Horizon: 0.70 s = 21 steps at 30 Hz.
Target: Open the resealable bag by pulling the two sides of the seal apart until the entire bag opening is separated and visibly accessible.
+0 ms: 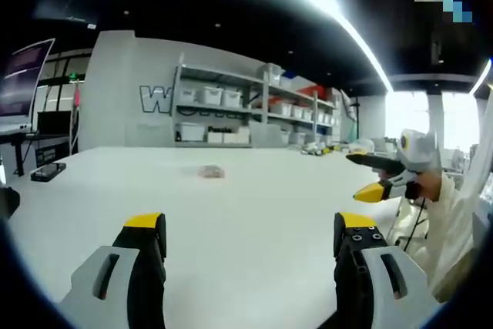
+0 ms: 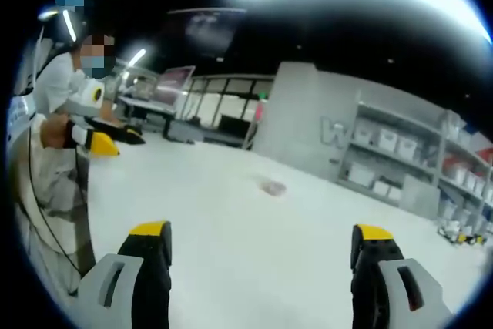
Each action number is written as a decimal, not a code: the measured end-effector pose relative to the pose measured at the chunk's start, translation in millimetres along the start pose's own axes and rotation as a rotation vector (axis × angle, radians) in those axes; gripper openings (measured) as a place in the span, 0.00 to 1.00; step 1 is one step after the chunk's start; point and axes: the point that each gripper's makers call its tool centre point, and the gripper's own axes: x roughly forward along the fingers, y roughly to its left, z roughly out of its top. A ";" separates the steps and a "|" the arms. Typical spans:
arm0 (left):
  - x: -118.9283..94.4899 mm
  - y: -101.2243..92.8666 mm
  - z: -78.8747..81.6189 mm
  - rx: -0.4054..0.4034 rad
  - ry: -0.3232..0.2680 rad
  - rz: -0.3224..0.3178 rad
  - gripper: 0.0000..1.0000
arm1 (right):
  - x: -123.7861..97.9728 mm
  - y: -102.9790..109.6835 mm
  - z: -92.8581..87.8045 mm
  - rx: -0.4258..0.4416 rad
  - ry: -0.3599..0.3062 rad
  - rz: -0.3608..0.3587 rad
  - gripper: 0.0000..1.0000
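White table (image 1: 231, 213) runs out ahead of both grippers, and the bag (image 1: 209, 171) lies flat on it, well apart from either one, a small pale patch with nothing touching it. In the left gripper view the left gripper (image 1: 250, 240) is released, its yellow-tipped jaws spread wide and empty, and the bag sits ahead, a little toward the left jaw. In the right gripper view the right gripper (image 2: 262, 248) is likewise released and empty, with the bag (image 2: 273, 187) almost dead centre between its jaws, far ahead.

The bag's long axis looks to run across both views, but it is too small and blurred to tell where the seal lies. Neither gripper looks clearly nearer; I judge both must travel forward and down before any pinch on the seal is possible.

The left gripper view adds shelves (image 1: 254, 109) with bins behind the table, a dark object (image 1: 48, 171) near the table's left edge, and another gripper (image 1: 389, 179) with yellow tips coming in at the right. The right gripper view instead gives a person (image 2: 54, 113) in pale clothes at the left, with a yellow-tipped gripper (image 2: 100, 140) held over the table's edge.
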 end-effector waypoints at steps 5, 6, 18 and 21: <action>0.1 0.1 -0.5 0.002 0.005 0.000 0.88 | -0.1 -0.9 -0.6 -0.002 0.002 -0.001 0.98; 0.2 -0.1 -0.3 0.002 0.004 0.000 0.88 | -0.3 -1.1 -1.0 -0.003 0.003 -0.001 0.98; 1.3 0.2 -1.6 0.005 0.009 -0.002 0.88 | -0.1 -2.5 -3.1 -0.002 0.006 -0.004 0.98; 0.8 1.1 -2.0 0.005 0.008 0.001 0.87 | 0.1 -3.2 -3.0 -0.001 0.006 -0.005 0.98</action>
